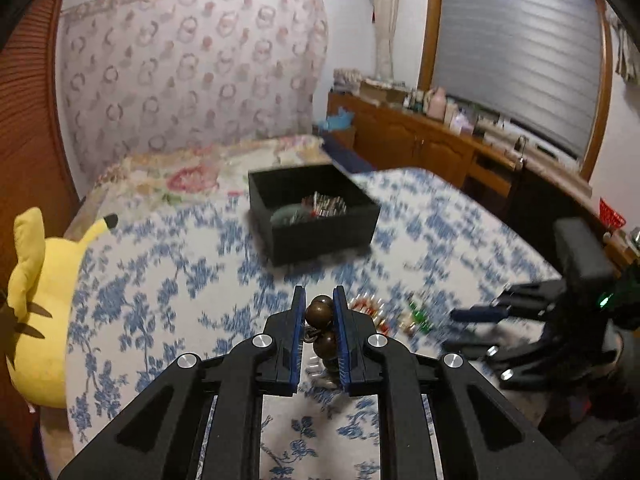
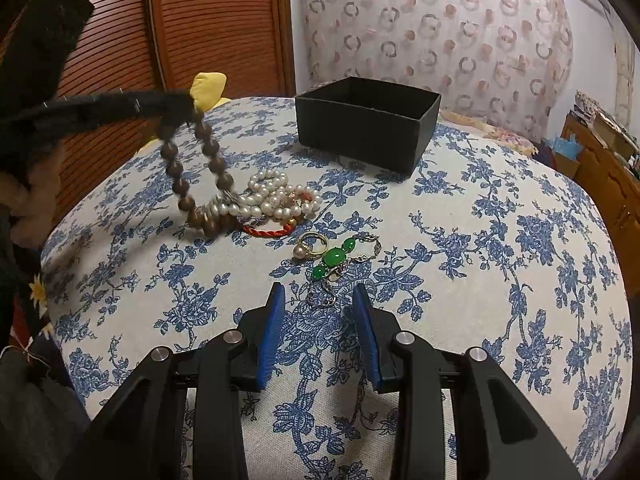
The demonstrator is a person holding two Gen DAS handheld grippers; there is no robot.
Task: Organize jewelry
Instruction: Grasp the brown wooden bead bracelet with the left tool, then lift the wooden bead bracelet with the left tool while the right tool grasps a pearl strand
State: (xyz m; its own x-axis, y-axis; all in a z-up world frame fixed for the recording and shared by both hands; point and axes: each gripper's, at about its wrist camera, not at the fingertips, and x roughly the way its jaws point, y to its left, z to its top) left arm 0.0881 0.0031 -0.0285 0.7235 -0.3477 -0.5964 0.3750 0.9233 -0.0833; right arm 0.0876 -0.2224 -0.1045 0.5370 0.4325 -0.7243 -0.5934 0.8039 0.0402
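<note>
Jewelry, left to right: brown bead bracelet [image 2: 200,168] hangs clamped in left gripper [image 1: 319,312], low end among pearl strand [image 2: 276,198] and red cord [image 2: 267,232]. Ring [image 2: 310,245] and green-stone bracelet [image 2: 335,258] just ahead of right gripper [image 2: 319,300], jaws apart, empty. Black box [image 2: 366,120] beyond.

Blue-flowered bedspread [image 2: 460,280] bearing black box [image 2: 368,124], pearl strand [image 2: 276,200], red cord [image 2: 266,233], ring [image 2: 310,245], green-stone bracelet [image 2: 336,258].
</note>
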